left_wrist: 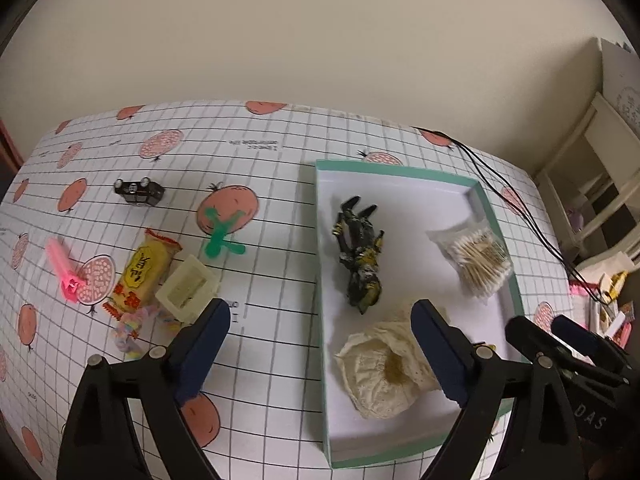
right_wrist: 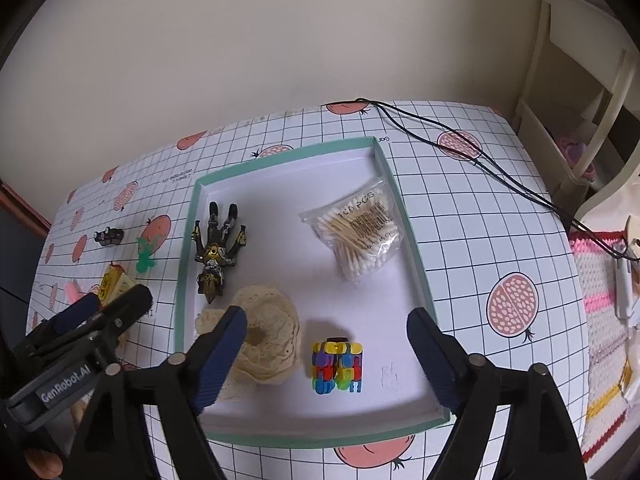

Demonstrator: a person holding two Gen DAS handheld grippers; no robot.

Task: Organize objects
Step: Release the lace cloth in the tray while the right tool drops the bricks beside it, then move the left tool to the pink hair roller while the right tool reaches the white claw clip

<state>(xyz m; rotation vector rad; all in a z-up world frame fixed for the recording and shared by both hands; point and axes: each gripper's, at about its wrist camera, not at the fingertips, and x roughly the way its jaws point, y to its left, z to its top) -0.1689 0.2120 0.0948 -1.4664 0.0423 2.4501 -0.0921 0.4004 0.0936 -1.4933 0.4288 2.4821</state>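
Black figure (right_wrist: 216, 250) lengthwise (head nearest)

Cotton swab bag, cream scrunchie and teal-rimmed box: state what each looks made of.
Cotton swab bag: clear glossy plastic film, with wood-coloured sticks and white tips showing through.
Cream scrunchie: soft matte fabric, seemingly lace or crochet; ruffled, holey texture.
Teal-rimmed box: probably matte cardboard, with thin straight walls.

Plain beige wall (left_wrist: 320, 32), cream shelf unit (right_wrist: 576, 92)

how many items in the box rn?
4: toy figure far left, cotton swab bag far right, cream lace cloth near left, multicolour block toy near middle. The gripper fingers may hide something small.
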